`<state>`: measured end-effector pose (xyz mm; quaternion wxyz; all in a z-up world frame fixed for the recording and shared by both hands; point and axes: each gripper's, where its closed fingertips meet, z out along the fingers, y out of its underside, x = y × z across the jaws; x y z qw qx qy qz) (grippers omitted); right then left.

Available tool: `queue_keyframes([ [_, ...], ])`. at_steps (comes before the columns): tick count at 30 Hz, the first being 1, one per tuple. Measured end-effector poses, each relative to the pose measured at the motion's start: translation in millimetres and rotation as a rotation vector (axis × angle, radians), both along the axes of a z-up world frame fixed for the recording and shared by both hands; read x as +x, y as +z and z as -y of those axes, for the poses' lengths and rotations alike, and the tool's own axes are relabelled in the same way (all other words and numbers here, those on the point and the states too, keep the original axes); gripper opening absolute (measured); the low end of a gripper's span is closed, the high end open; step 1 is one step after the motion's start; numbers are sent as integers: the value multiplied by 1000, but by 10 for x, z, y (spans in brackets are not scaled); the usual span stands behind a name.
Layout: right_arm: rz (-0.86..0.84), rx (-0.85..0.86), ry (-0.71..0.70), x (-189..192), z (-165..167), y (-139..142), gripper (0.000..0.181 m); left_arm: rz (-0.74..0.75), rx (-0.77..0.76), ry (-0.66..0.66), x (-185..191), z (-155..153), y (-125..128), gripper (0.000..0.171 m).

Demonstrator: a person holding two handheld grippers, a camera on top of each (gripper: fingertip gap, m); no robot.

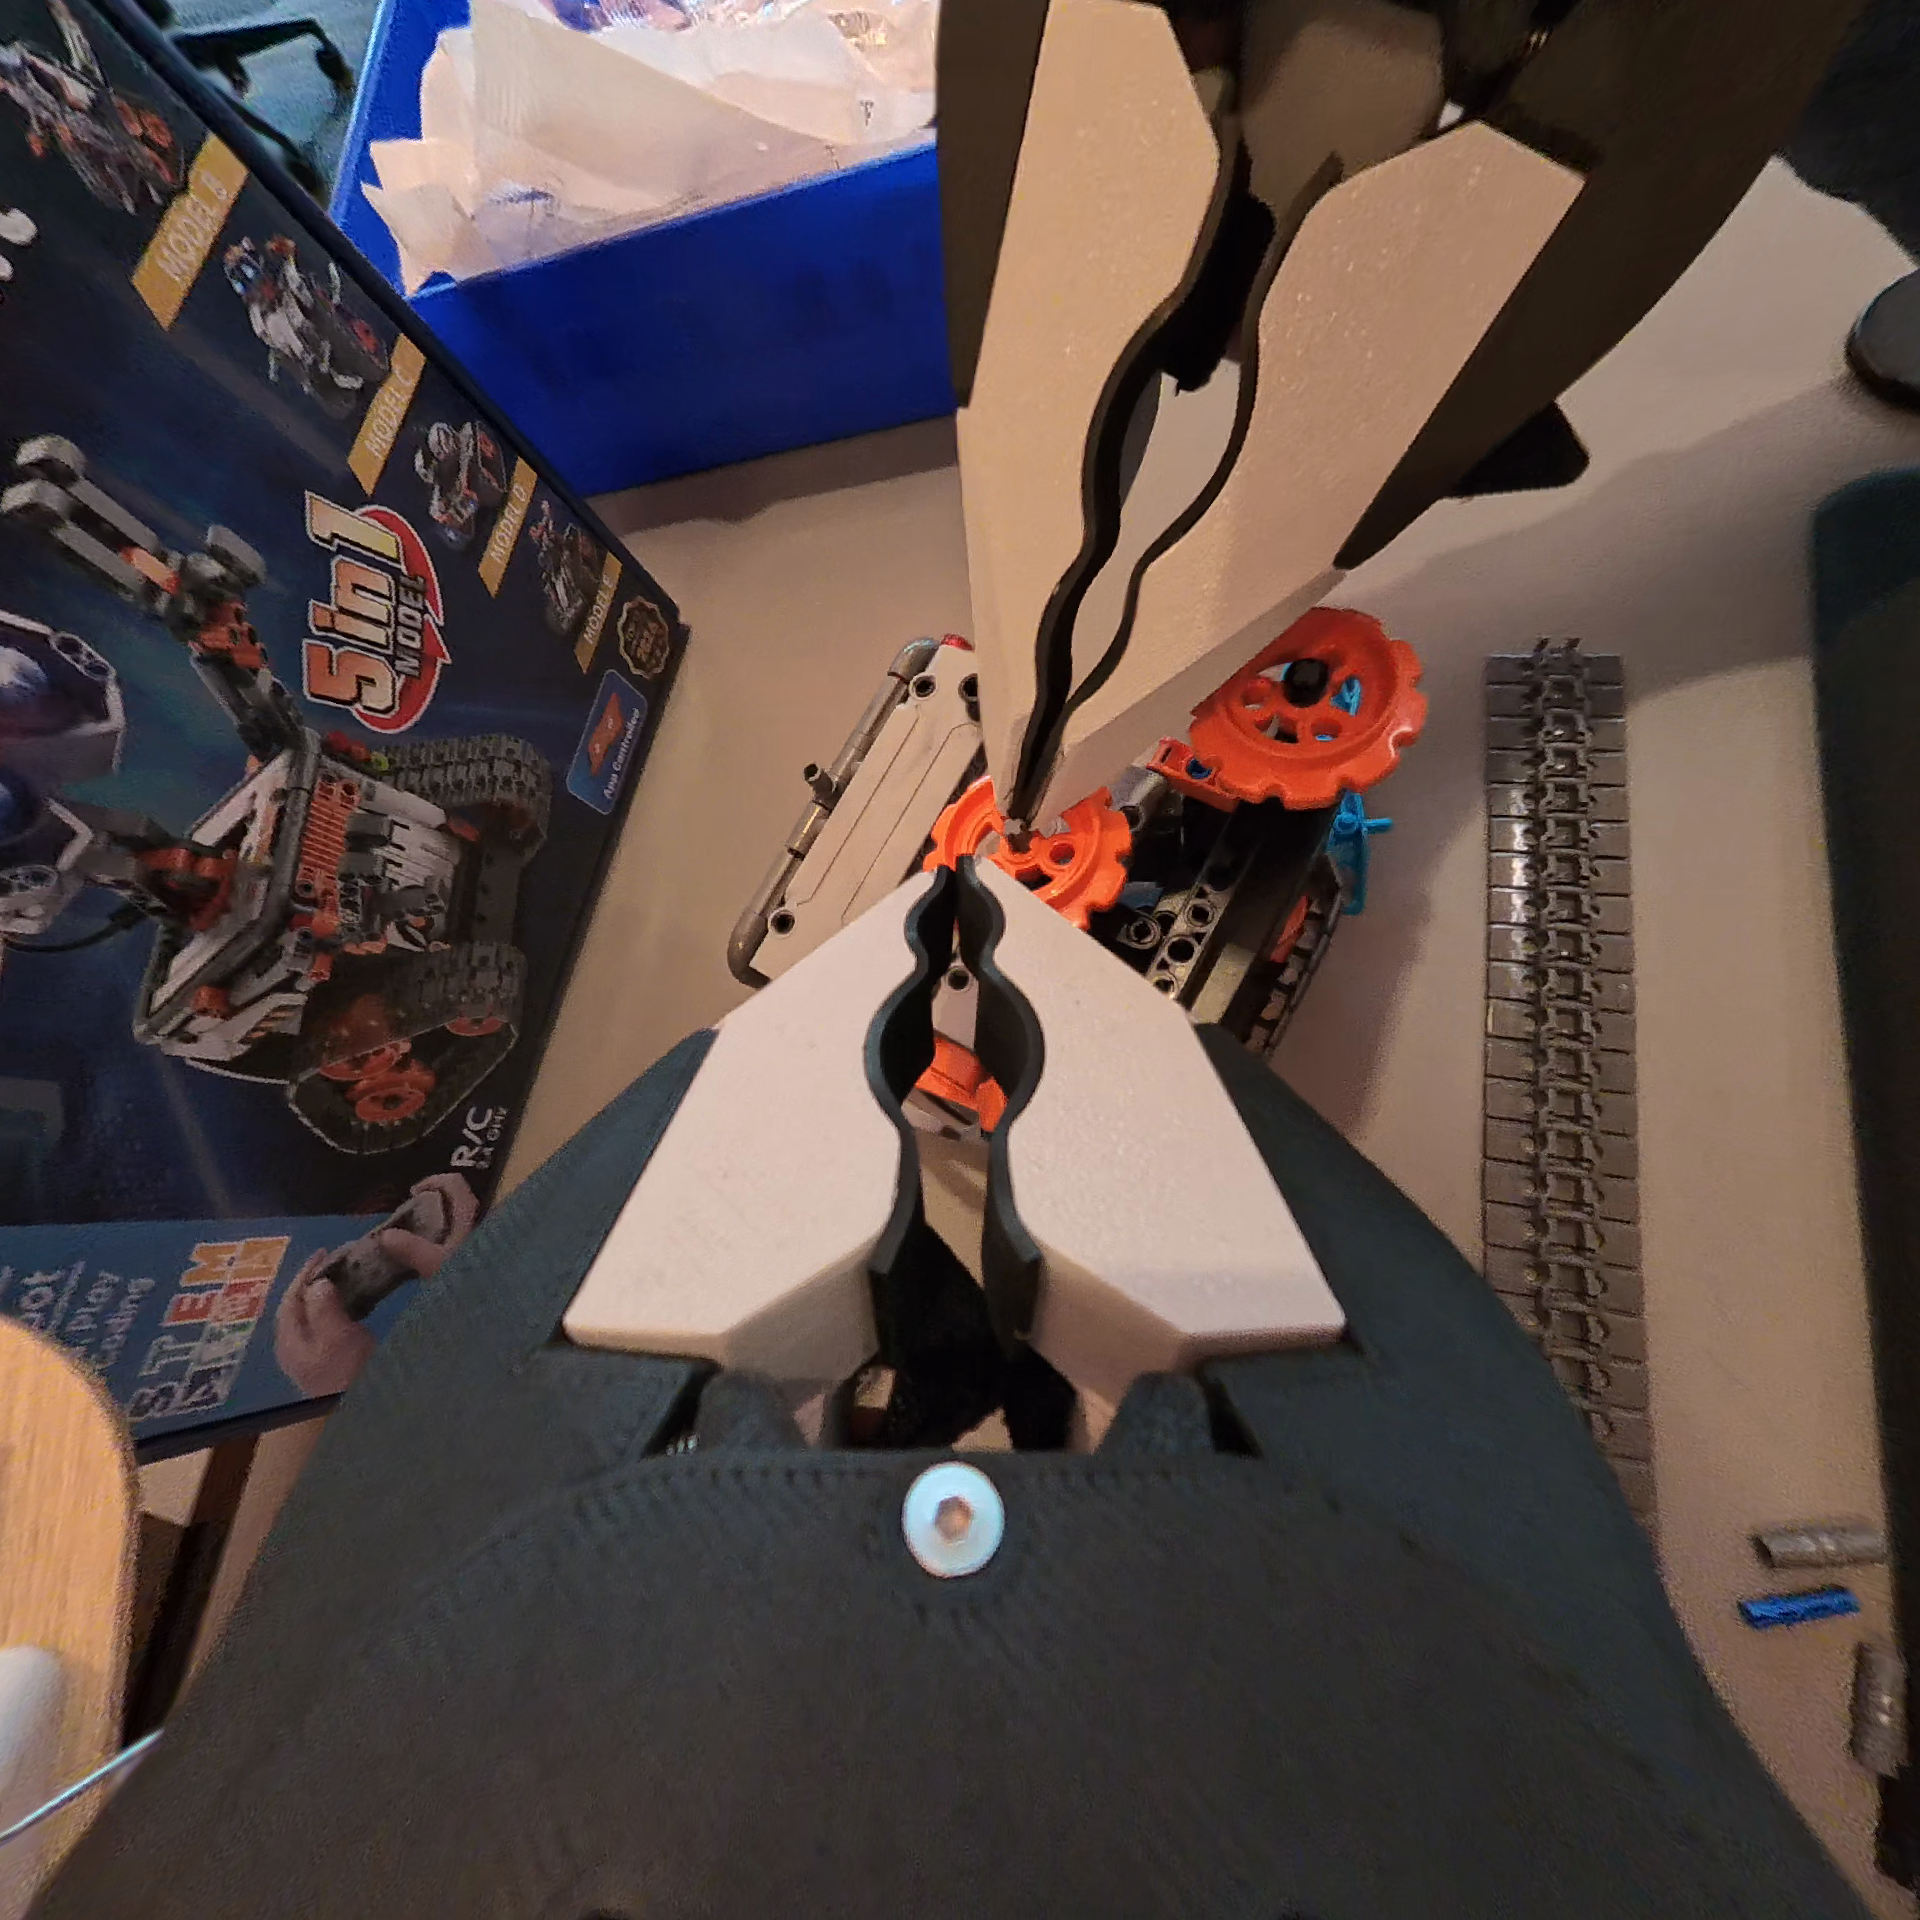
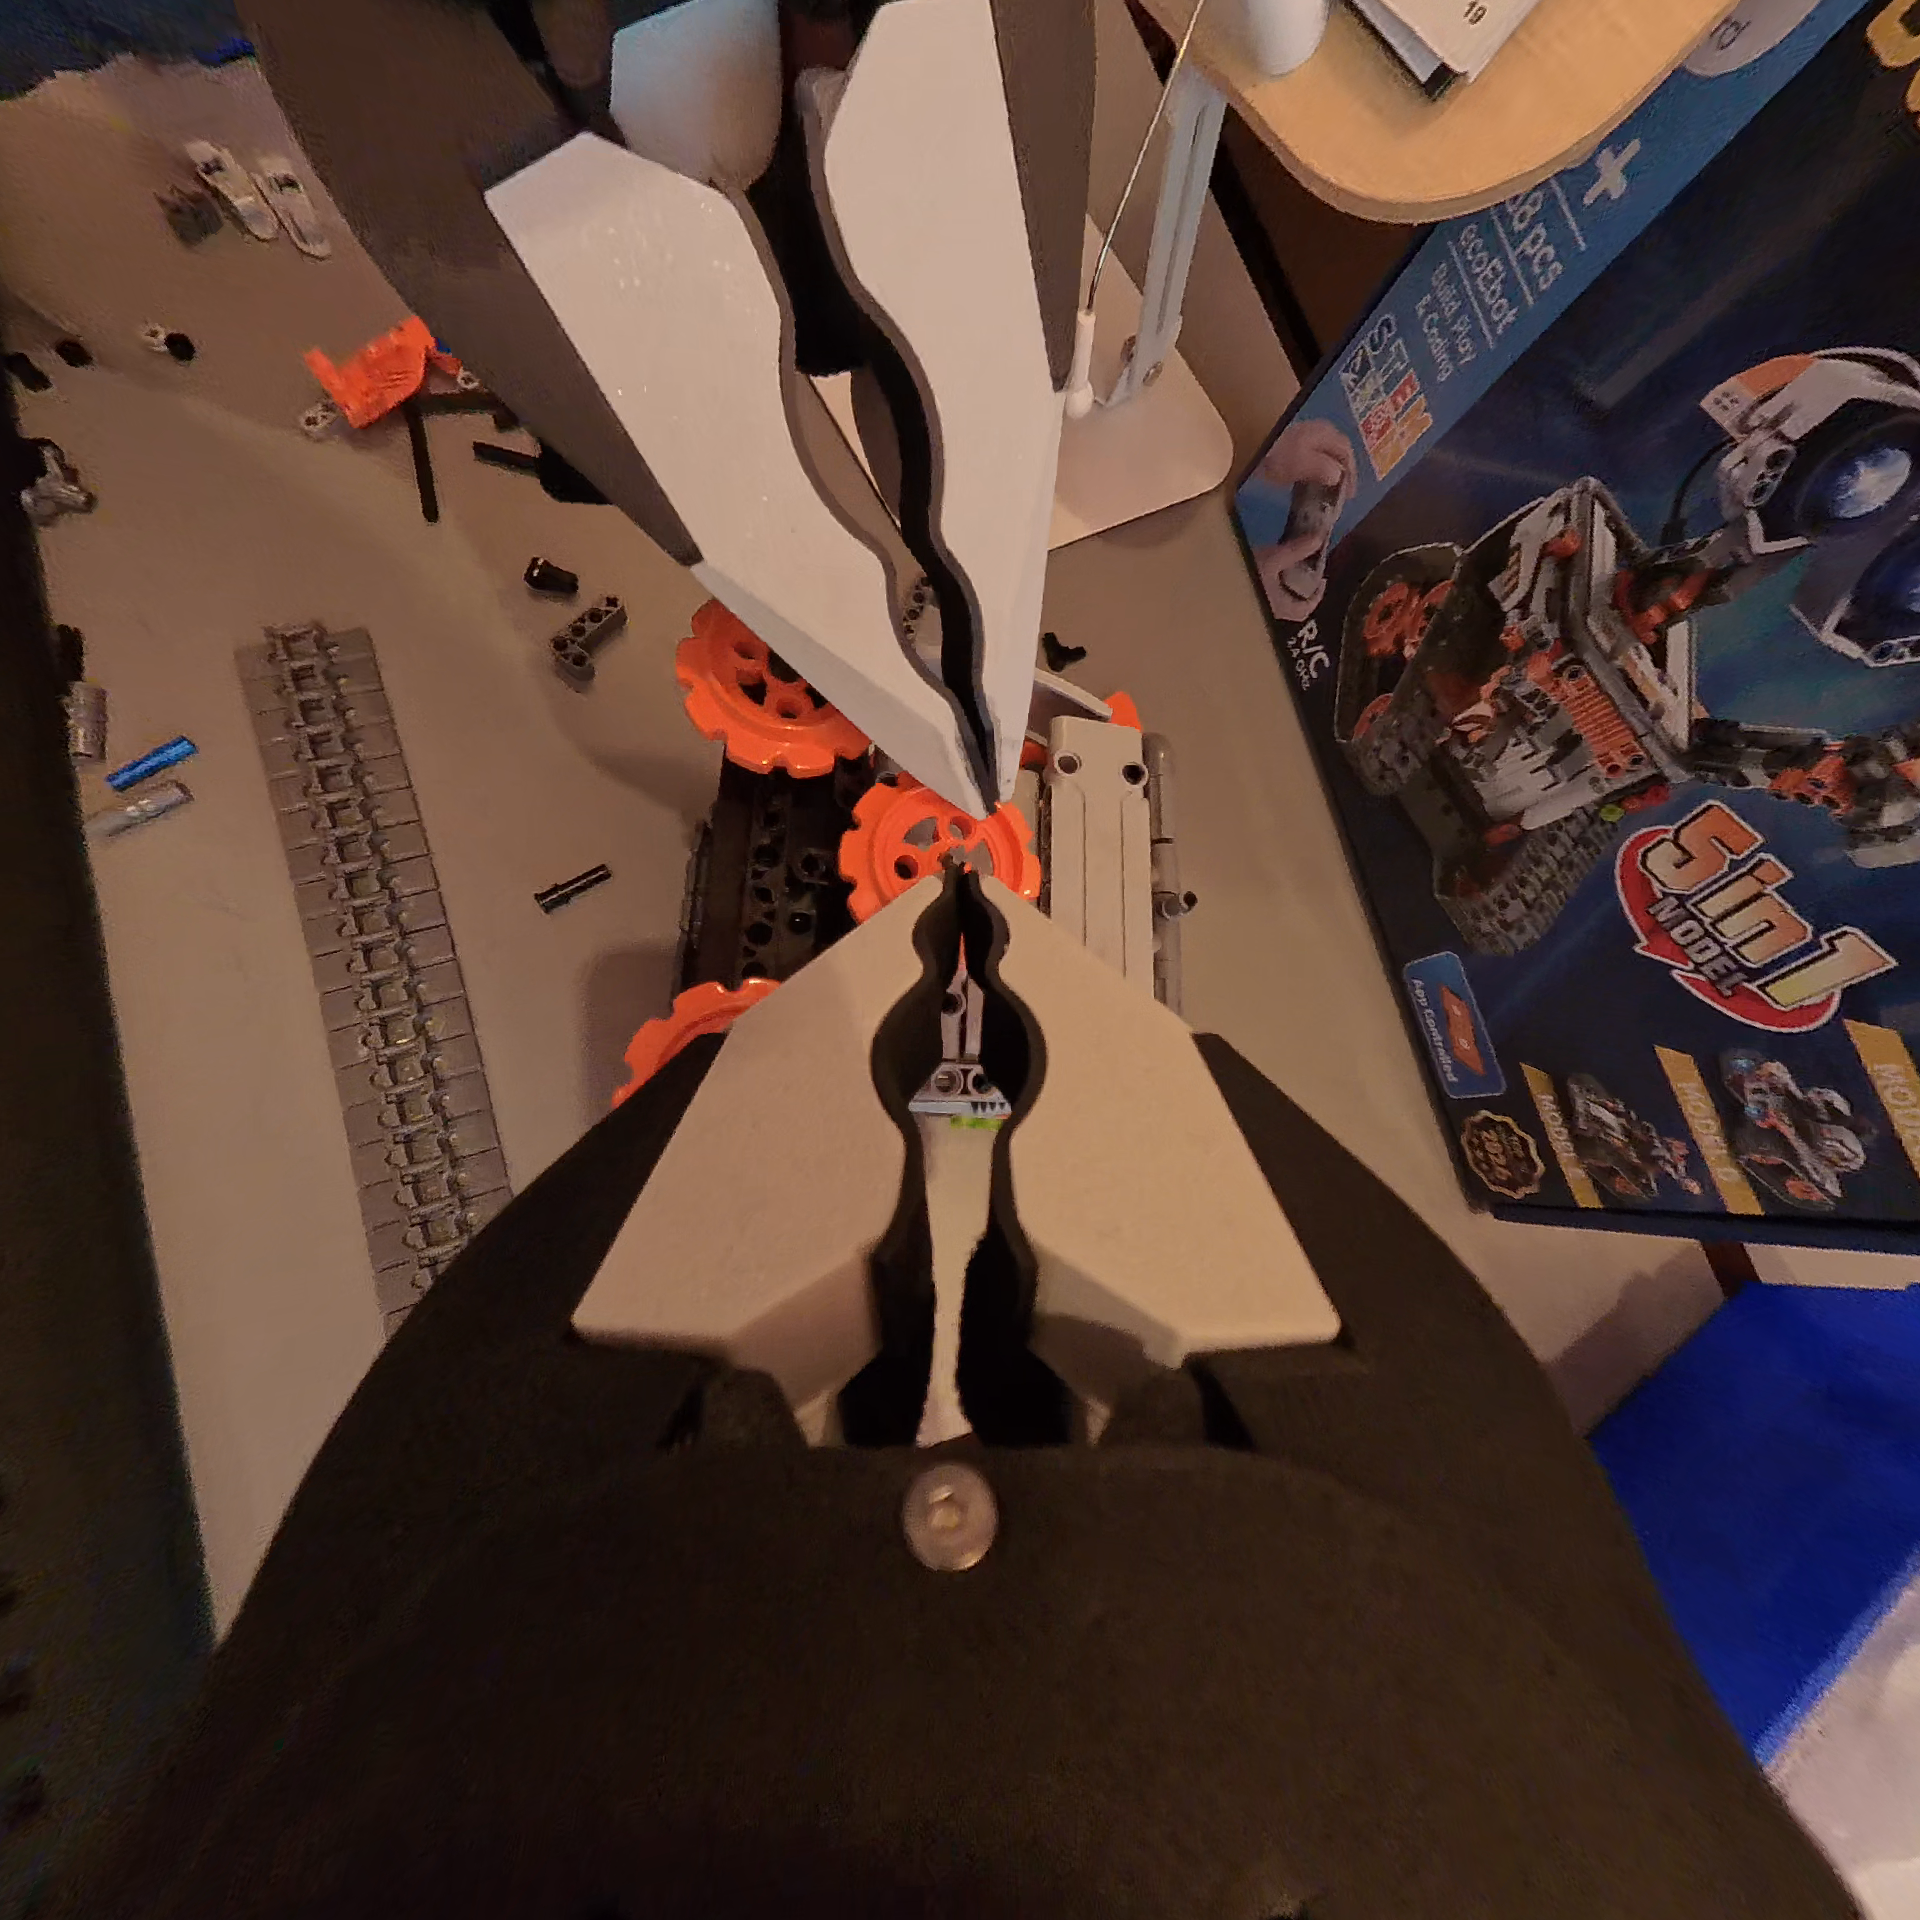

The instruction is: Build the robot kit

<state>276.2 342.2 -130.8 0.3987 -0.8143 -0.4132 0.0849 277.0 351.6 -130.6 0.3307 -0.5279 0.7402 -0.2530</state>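
A half-built model (image 1: pixel 1226 914) of black beams, white panels and orange toothed wheels lies on the beige table. My left gripper (image 1: pixel 961 871) is shut, its tips against the near rim of the middle orange wheel (image 1: pixel 1070 862). My right gripper (image 1: pixel 1023 821) comes down from above, shut on what looks like a small grey pin at that wheel's hub. In the right wrist view my right gripper (image 2: pixel 958 881) is at the hub of the same wheel (image 2: pixel 904 842), and the left gripper (image 2: pixel 987 805) touches the wheel's far rim. A second orange wheel (image 1: pixel 1309 717) (image 2: pixel 764 686) sits beside it.
A grey track strip (image 1: pixel 1558 1039) (image 2: pixel 364 935) lies flat beside the model. The kit's printed box (image 1: pixel 312 727) (image 2: pixel 1610 779) and a blue bin (image 1: pixel 675 312) (image 2: pixel 1766 1507) bound the other side. Small loose parts (image 2: pixel 582 634) are scattered about. A white stand base (image 2: pixel 1143 436) stands behind the model. Both grippers' tips are close together, under 4 cm apart.
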Motion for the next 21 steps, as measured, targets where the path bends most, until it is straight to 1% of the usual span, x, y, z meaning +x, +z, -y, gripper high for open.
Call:
queue_keyframes([
  [2,-22,0,0,-16,21,24,0,-7,1,-10,-17,25,22,0],
  [3,-35,16,4,-23,33,54,0,-5,-7,7,-25,5,31,2],
  [4,-59,43,2,-23,41,114,1,7,-7,30,-37,-38,44,13],
  [5,-89,66,-11,-5,43,179,7,21,-16,29,-62,-42,65,15],
  [6,-104,79,-27,35,38,218,5,34,-19,32,-89,-41,87,13],
  [8,-103,91,-42,106,20,211,1,55,5,46,-132,-47,142,13],
  [9,-108,97,-43,112,8,202,0,68,-7,39,-145,-11,177,13],
  [10,-100,95,-48,119,-8,172,2,74,-20,34,-155,23,200,13],
  [14,-26,82,-64,120,-45,6,0,67,25,58,-228,14,209,13],
  [15,-36,57,-47,97,16,6,0,76,20,64,-250,16,224,13],
  [16,-90,-3,32,-2,180,44,0,82,16,70,-276,14,236,13],
  [17,-145,-25,96,-80,310,131,0,83,16,76,-302,8,235,13],
  [19,-108,24,50,47,278,212,0,88,18,90,-343,-12,230,13],
  [21,-129,41,15,138,244,260,0,92,12,96,-376,-14,221,15],
])
